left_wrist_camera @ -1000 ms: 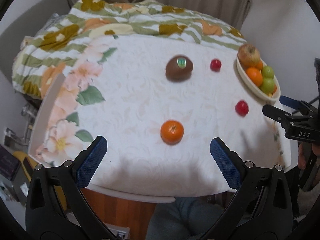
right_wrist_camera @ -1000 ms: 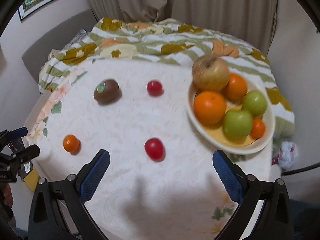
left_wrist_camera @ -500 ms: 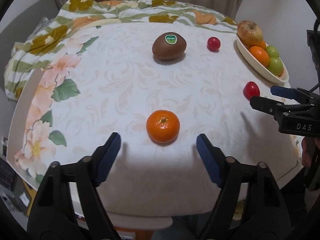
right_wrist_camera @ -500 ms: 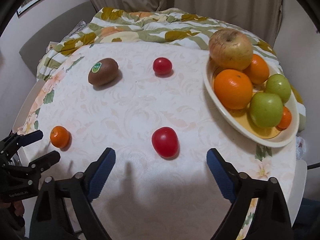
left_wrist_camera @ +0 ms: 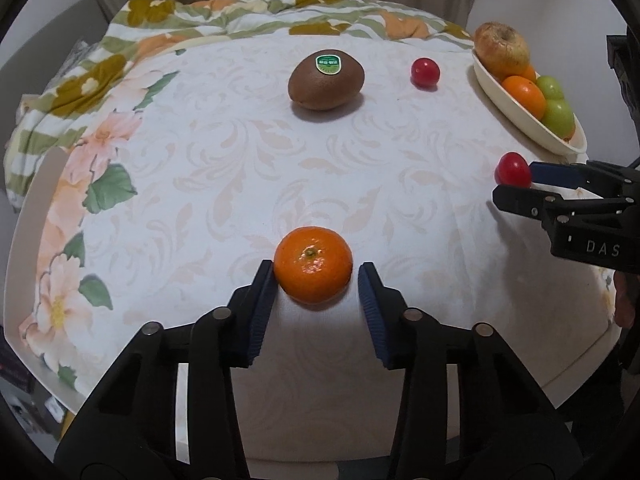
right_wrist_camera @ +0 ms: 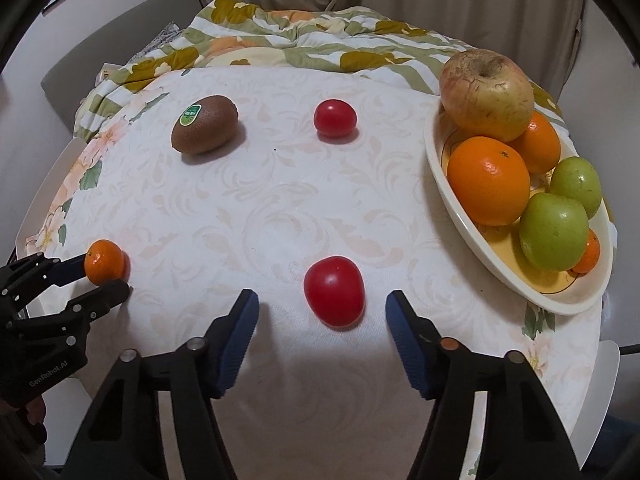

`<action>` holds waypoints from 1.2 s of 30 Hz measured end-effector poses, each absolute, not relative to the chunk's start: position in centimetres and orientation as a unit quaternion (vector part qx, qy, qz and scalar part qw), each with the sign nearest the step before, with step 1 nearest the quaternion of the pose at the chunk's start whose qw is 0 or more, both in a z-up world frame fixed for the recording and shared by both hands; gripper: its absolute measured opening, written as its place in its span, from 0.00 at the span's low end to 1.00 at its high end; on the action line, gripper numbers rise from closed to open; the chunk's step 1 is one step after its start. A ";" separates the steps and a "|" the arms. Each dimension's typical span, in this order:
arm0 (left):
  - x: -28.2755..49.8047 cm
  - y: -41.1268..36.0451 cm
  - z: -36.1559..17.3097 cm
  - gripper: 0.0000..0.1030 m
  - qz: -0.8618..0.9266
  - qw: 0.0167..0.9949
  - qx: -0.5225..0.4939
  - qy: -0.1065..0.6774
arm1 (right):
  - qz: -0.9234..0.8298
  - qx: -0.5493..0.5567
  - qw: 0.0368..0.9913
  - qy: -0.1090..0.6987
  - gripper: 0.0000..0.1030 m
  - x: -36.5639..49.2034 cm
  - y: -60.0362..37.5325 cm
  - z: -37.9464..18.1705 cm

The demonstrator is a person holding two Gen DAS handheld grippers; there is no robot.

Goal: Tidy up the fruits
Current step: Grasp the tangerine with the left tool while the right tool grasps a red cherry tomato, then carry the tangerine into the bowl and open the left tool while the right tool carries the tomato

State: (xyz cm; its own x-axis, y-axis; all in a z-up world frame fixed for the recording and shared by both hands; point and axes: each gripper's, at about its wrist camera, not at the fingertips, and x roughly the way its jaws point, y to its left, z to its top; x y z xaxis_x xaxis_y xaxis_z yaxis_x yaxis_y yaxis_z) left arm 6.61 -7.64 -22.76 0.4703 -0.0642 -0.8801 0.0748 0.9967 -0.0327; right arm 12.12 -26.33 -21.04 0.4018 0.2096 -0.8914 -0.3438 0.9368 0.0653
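A small mandarin (left_wrist_camera: 313,270) lies on the white tablecloth near the front edge, and my left gripper (left_wrist_camera: 316,276) is shut on it, a blue pad against each side. The right wrist view shows the same grip on the mandarin (right_wrist_camera: 105,261) from the side. A red tomato (right_wrist_camera: 334,296) lies between the fingers of my right gripper (right_wrist_camera: 322,300). Its jaws are closing, with a gap still on both sides. The cream bowl (right_wrist_camera: 460,216) at the right holds an apple, oranges and green fruits.
A kiwi with a green sticker (right_wrist_camera: 205,124) and a second red tomato (right_wrist_camera: 335,118) lie farther back on the cloth. A flowered quilt (right_wrist_camera: 300,36) is bunched along the table's far edge. The bowl sits close to the right edge.
Both grippers came down toward the table and narrowed. The left one closed onto the mandarin. The right one drew in around the near tomato without touching it.
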 end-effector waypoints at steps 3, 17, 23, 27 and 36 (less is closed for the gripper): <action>6.7 -7.3 -22.8 0.43 -0.040 0.857 -0.004 0.514 | 0.169 -0.067 0.831 0.525 0.48 12.4 -26.1 -21.3; 6.2 -6.8 -22.6 0.43 -0.035 0.852 -0.010 0.522 | 0.165 -0.067 0.832 0.525 0.27 12.7 -25.6 -21.3; 5.7 -6.2 -22.1 0.43 -0.031 0.853 -0.017 0.520 | 0.169 -0.065 0.834 0.520 0.27 12.4 -25.3 -20.8; 5.3 -6.0 -20.8 0.43 -0.033 0.858 -0.023 0.512 | 0.173 -0.064 0.839 0.512 0.27 12.1 -25.3 -19.5; 4.0 -6.5 -15.2 0.43 -0.056 0.877 -0.014 0.477 | 0.176 -0.056 0.854 0.486 0.27 10.2 -25.1 -14.2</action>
State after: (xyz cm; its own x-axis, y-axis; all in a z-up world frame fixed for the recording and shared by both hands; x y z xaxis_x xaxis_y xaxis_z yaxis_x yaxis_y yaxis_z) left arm 3.98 -6.50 -15.16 0.5395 -0.1113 -0.8346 0.0853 0.9933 -0.0773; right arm 10.18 -25.11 -14.20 0.4662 0.2470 -0.8495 -0.3557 0.9315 0.0757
